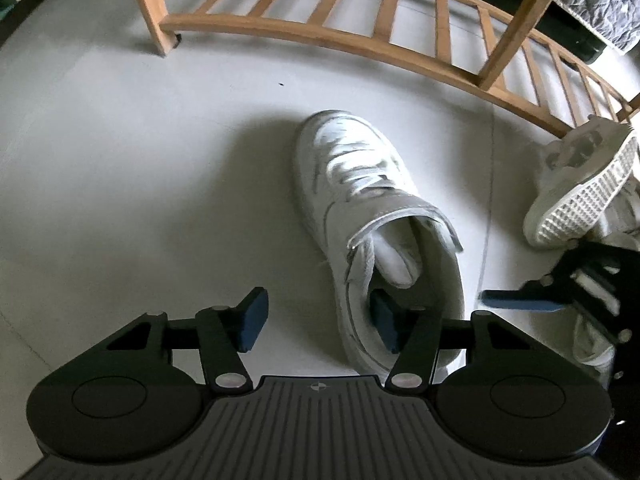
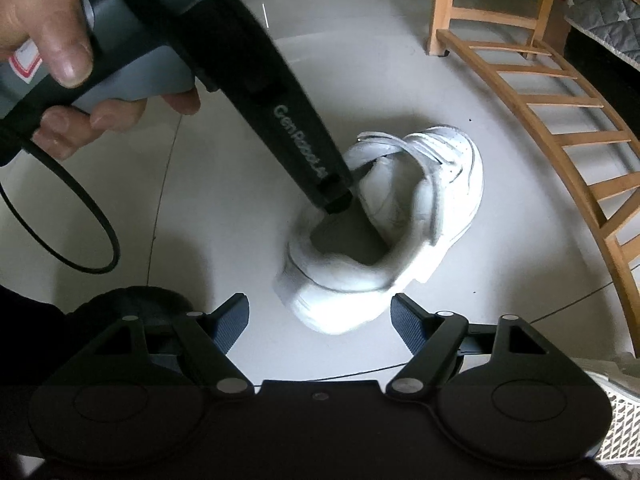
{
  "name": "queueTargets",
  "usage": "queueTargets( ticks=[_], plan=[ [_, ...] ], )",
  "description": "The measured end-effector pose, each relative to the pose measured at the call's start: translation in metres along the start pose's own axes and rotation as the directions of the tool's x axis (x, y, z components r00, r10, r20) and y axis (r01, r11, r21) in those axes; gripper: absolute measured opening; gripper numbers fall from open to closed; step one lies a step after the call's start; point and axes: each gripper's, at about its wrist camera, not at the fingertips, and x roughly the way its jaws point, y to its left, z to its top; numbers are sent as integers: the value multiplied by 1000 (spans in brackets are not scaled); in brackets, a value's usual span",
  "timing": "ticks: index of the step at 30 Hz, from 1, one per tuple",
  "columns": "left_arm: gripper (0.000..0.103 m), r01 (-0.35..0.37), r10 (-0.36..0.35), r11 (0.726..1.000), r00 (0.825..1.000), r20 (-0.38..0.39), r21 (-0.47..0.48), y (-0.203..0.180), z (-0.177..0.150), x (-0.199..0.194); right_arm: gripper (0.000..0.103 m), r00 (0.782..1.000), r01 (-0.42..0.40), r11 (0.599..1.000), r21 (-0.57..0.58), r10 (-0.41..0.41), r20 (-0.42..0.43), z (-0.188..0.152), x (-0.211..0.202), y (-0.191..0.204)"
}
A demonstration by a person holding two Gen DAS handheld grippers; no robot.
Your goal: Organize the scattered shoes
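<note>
A white high-top sneaker (image 2: 400, 224) stood on the pale floor (image 2: 224, 184), with the left gripper (image 2: 336, 196) (held in a hand (image 2: 52, 60)) reaching into its collar. The right gripper (image 2: 320, 328) hovered open just short of its heel, beside a wooden slatted rack (image 2: 560, 120).

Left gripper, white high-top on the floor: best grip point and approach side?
Grip the collar wall of the white high-top, coming from above. The shoe stands upright on its sole with the ankle opening facing up, so one finger can drop inside and the other stay outside. The left gripper already straddles that wall; its pads don't look pressed on it yet.
</note>
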Motion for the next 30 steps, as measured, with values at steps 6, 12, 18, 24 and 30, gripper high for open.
queueTargets(
  ticks=[6, 12, 18, 24, 30],
  plan=[
    [58, -69, 69, 998, 997, 21, 7, 16, 5, 0, 81, 1000, 10, 1000, 17, -10, -4, -3, -1, -4],
    [58, -125, 125, 992, 992, 35, 11, 23, 15, 3, 81, 1000, 22, 999, 24, -22, -3, -3, -2, -6],
    [57, -75, 77, 996, 996, 44, -52, 34, 16, -12, 81, 999, 32, 999, 25, -32, -2, -3, -2, -8],
    [57, 17, -11, 997, 996, 87, -72, 25, 11, -37, 81, 999, 49, 998, 38, -49, -2, -2, -2, -15],
    [55, 100, -95, 994, 992, 82, -53, 3, 16, -35, 81, 998, 62, 997, 43, -62, -1, -3, -3, -20]
  ],
)
